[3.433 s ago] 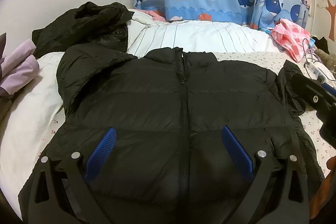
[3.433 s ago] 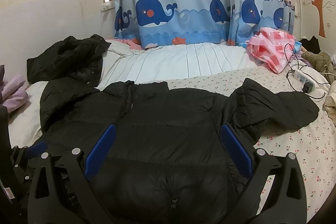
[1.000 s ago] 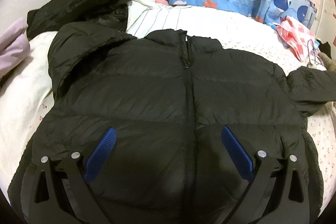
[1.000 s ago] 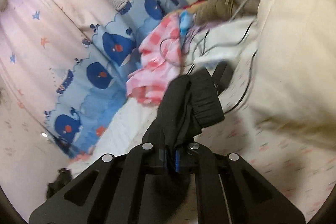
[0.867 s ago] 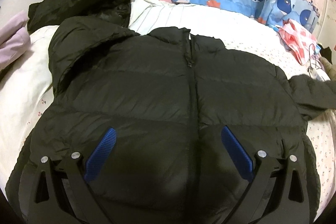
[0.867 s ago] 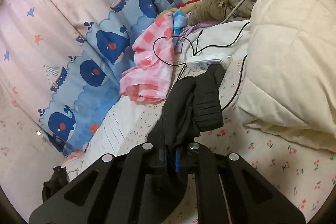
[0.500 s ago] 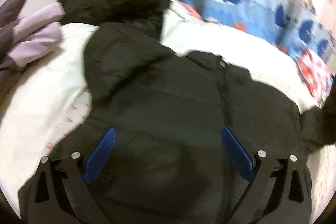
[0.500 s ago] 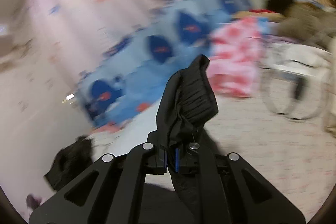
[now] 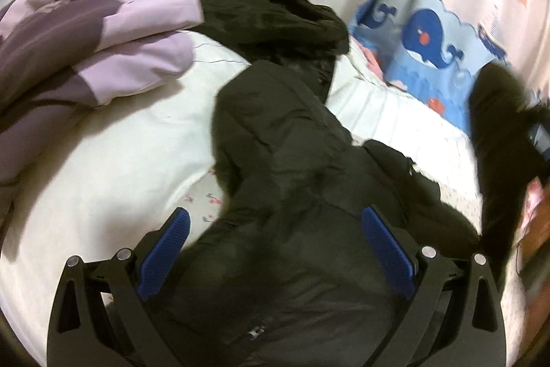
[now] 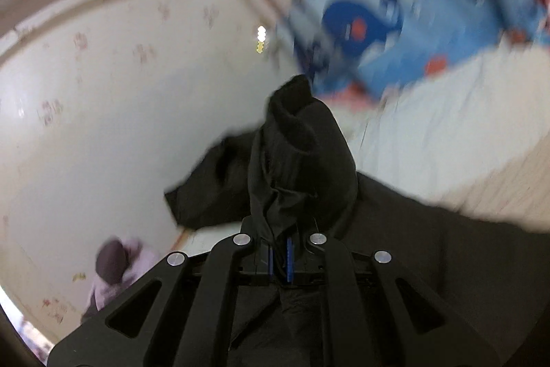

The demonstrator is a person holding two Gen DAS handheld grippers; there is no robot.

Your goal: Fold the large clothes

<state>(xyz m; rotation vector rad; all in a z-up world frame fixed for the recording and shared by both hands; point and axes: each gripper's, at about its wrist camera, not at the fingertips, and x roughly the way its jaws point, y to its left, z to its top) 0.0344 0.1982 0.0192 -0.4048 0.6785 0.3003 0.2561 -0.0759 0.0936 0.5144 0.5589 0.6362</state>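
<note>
A bed (image 9: 113,167) with pale bedding fills the room's near side, backed by a cream wall and a whale-print curtain (image 9: 426,40). A black puffer jacket (image 9: 295,229) lies spread across the bed, one sleeve reaching up toward a second dark garment (image 9: 268,12) heaped by the wall, with lilac bedding (image 9: 103,47) at the far left. The left gripper (image 9: 275,250) hangs over the jacket, its blue pads wide apart and holding nothing. The right gripper (image 10: 279,258) is clamped tight on the jacket's other sleeve (image 10: 299,157), whose cuff stands bunched above the jaws; that view is blurred.
</note>
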